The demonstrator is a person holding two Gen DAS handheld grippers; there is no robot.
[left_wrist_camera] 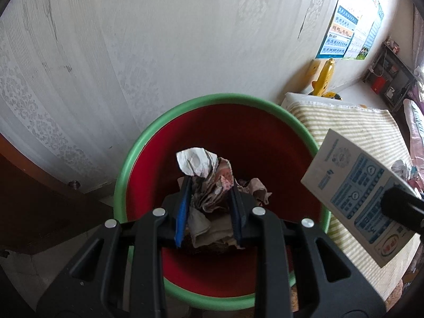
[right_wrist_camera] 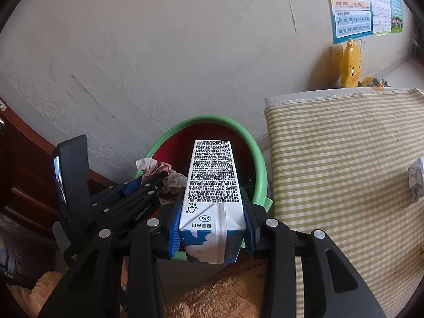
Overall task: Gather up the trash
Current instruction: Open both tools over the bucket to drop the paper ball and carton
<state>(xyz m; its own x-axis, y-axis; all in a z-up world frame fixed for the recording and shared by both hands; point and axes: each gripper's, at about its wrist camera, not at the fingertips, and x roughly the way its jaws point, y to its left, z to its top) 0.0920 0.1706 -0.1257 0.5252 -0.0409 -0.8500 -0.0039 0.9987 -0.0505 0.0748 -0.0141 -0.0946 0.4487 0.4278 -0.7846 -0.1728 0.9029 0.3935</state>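
A round bin [left_wrist_camera: 127, 164] with a green rim and red inside stands against the wall. My left gripper [left_wrist_camera: 209, 182] hangs over its mouth, shut on a wad of crumpled paper and tissue [left_wrist_camera: 209, 180] whose white tip sticks up past the fingertips. My right gripper [right_wrist_camera: 212, 201] is shut on a white and blue milk carton [right_wrist_camera: 212, 185], held lengthwise toward the bin [right_wrist_camera: 261, 169] and above its near rim. In the left wrist view the carton [left_wrist_camera: 355, 196] comes in from the right of the bin. In the right wrist view the left gripper [right_wrist_camera: 156, 176] with its wad [right_wrist_camera: 159, 169] sits left of the carton.
A striped yellow-green cloth [right_wrist_camera: 344, 159] covers a surface right of the bin, with a crumpled white paper [right_wrist_camera: 416, 180] near its right edge. A yellow duck-shaped toy [right_wrist_camera: 351, 63] stands behind it below wall posters. Brown wooden furniture [right_wrist_camera: 23, 175] is at the left, brown plush fabric [right_wrist_camera: 225, 291] below.
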